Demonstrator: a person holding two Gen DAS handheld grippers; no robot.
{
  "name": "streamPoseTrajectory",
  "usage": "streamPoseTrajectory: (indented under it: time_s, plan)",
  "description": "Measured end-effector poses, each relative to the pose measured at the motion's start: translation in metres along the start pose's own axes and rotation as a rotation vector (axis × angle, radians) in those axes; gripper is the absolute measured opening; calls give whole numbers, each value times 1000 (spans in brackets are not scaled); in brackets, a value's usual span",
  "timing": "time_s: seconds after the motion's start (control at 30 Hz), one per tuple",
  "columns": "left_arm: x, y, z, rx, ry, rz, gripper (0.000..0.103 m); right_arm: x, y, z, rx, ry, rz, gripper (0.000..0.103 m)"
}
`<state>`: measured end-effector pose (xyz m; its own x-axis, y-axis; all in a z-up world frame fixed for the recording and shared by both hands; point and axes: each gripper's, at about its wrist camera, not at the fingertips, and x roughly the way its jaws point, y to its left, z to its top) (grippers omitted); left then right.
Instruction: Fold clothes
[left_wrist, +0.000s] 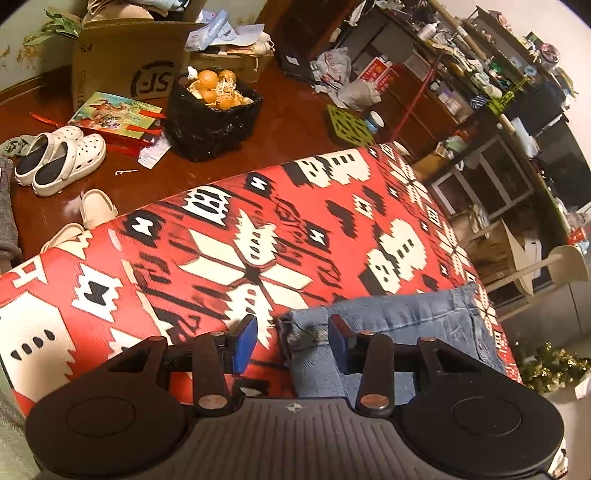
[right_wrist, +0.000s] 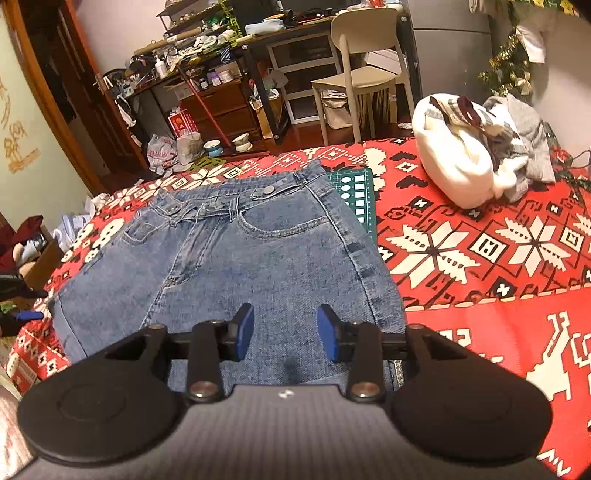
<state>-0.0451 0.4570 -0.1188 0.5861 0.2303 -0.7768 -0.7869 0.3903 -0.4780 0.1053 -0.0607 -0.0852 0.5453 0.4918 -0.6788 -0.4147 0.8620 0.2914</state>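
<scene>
Blue denim jeans (right_wrist: 236, 254) lie flat on a red, white and black patterned cover (right_wrist: 480, 258), waistband and button at the far end. My right gripper (right_wrist: 285, 332) hovers open over the thigh area, blue pads apart with nothing between them. In the left wrist view a frayed jeans leg end (left_wrist: 369, 325) lies on the patterned cover (left_wrist: 221, 240) near its right edge. My left gripper (left_wrist: 293, 341) is open above that hem, which shows between the pads.
A pile of white and grey clothes (right_wrist: 476, 162) sits at the far right, with a green cutting mat (right_wrist: 356, 199) beside the waistband. A chair (right_wrist: 365, 70) and cluttered desk stand beyond. On the floor are white clogs (left_wrist: 59, 158), a black basket of oranges (left_wrist: 212, 110) and a cardboard box (left_wrist: 129, 59).
</scene>
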Motion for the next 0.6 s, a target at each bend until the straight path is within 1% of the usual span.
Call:
streamPoseTrajectory:
  time_s: [0.03,0.07,0.23,0.33,0.37,0.4,0.43,0.47,0.5,0.6]
  plan:
    - [3,1,0,-1,4,-2,34,1,-1,0,8,0,5,42]
    - [6,1,0,-5,8,-9,27,1,-1,0,15,-1,8,42]
    - [12,-4,-2,19,-28,-25,27,2,-1,-1,24,-1,14,42]
    - [12,-9,-5,56,-37,-6,26,3,1,-2,18,0,14,42]
    - [12,-9,-5,63,-39,5,23,3,2,-2,17,1,14,42]
    - [12,-9,-6,70,-41,15,15,4,3,-2,15,1,14,42]
    - [12,-9,-6,77,-43,26,14,4,4,-2,13,2,14,42]
    - [9,-11,-7,88,-54,24,10,5,5,-3,11,2,14,42]
    - [3,-14,-9,104,-76,5,8,5,5,-3,9,3,13,42]
    - [-16,-22,-16,153,-142,-51,7,5,6,-4,7,1,12,42]
